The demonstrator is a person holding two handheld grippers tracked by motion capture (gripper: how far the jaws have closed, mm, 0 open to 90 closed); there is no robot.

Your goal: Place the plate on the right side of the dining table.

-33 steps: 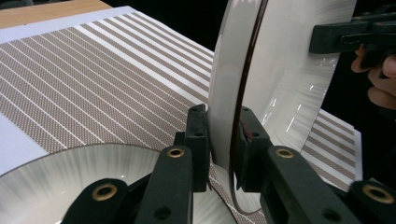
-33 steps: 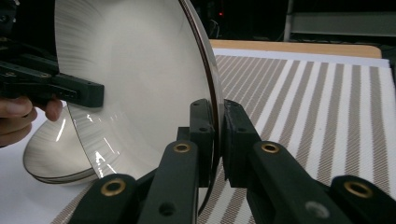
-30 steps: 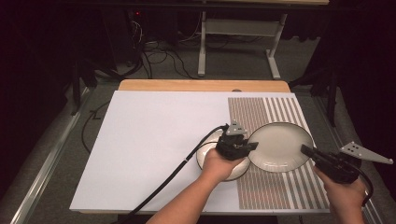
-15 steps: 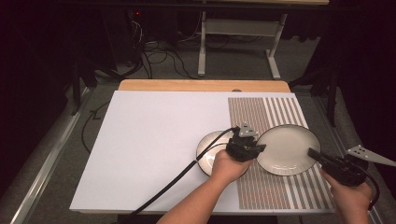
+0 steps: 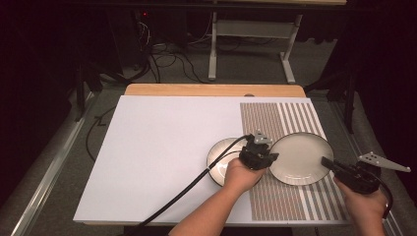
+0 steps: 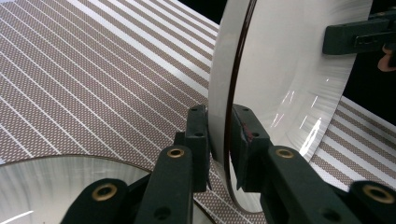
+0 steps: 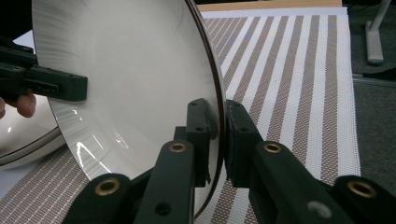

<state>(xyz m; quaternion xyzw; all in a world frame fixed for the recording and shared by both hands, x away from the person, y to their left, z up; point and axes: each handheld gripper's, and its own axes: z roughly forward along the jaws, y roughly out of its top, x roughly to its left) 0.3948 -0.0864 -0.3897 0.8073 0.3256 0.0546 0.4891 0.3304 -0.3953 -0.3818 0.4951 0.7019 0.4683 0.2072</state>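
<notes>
High view: both grippers hold one large plate [image 5: 300, 158] by opposite rims, over the striped mat [image 5: 295, 206] near the right edge of the table [image 5: 162, 147]. The left gripper [image 5: 259, 152] grips the rim nearest the table's middle; the right gripper [image 5: 330, 164] grips the rim toward the right edge. A second plate [image 5: 220, 162] lies beside it, partly on the mat's left border and partly under the left hand [image 5: 241, 174].

Left gripper view: the jaws are nearly closed, clamped on the plate's dark-edged rim [image 6: 224, 116], one pad on each face. The right gripper's jaw [image 6: 359, 37] shows on the far rim.

Right gripper view: the jaws stand equally narrow, pinching the rim [image 7: 217, 116] between them.

Judgement: the two-sided grip looks intended to keep the wide, smooth plate level and stop it pivoting in a single pinch. Whether it is lifted clear of the mat or resting on it cannot be told. The likely intent is to carry it onto or away from the second plate.
</notes>
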